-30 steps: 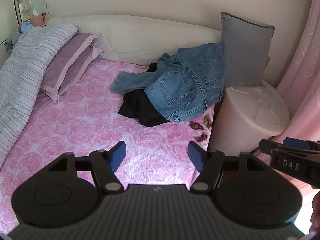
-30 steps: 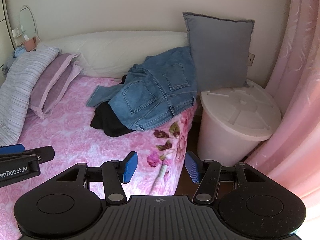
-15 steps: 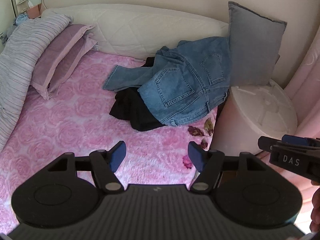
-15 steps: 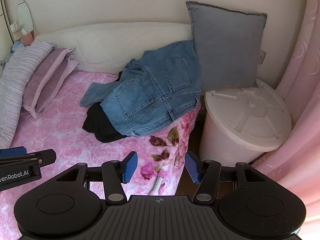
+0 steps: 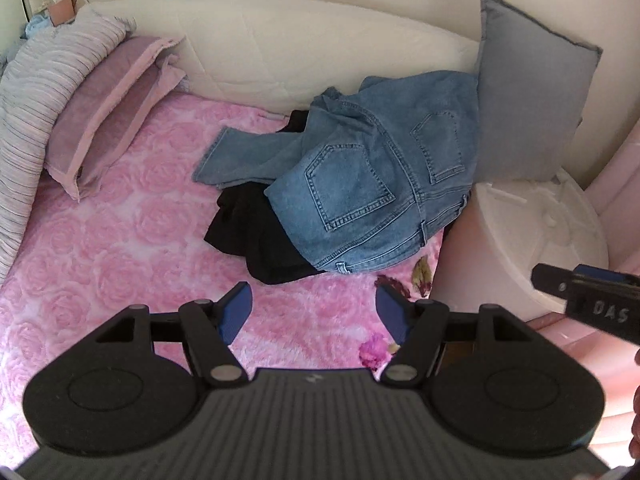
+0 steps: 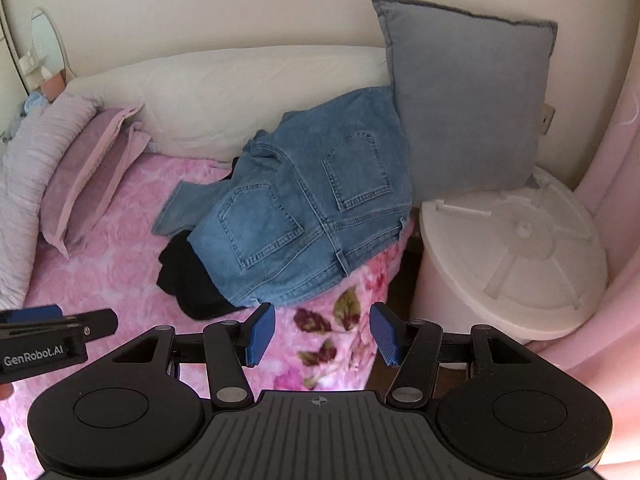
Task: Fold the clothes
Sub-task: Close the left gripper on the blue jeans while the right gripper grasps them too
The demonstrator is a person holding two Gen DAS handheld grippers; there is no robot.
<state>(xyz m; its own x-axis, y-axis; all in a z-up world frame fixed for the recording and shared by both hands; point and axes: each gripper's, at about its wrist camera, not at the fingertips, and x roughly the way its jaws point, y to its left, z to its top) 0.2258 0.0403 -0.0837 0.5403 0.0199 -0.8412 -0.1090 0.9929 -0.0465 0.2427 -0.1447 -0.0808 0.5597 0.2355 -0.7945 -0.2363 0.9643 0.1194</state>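
Blue jeans (image 5: 360, 184) lie crumpled on the pink rose bedspread (image 5: 120, 248), back pockets up, partly on a black garment (image 5: 256, 236). Both also show in the right wrist view: the jeans (image 6: 304, 216) and the black garment (image 6: 188, 280). My left gripper (image 5: 312, 308) is open and empty, just short of the black garment's near edge. My right gripper (image 6: 322, 334) is open and empty over the bed's corner, below the jeans' waistband. The other gripper shows at each view's side edge.
A grey cushion (image 6: 468, 96) leans on the wall behind the jeans. A white lidded bin (image 6: 508, 248) stands right of the bed. Purple pillows (image 5: 108, 120) and a striped quilt (image 5: 36, 92) lie at the left, a white bolster (image 5: 304, 52) along the back. A pink curtain (image 6: 616, 240) hangs at the right.
Both grippers have moved forward towards the pile of clothes, which looks larger and nearer. Both stay open and empty. The clothes have not moved.
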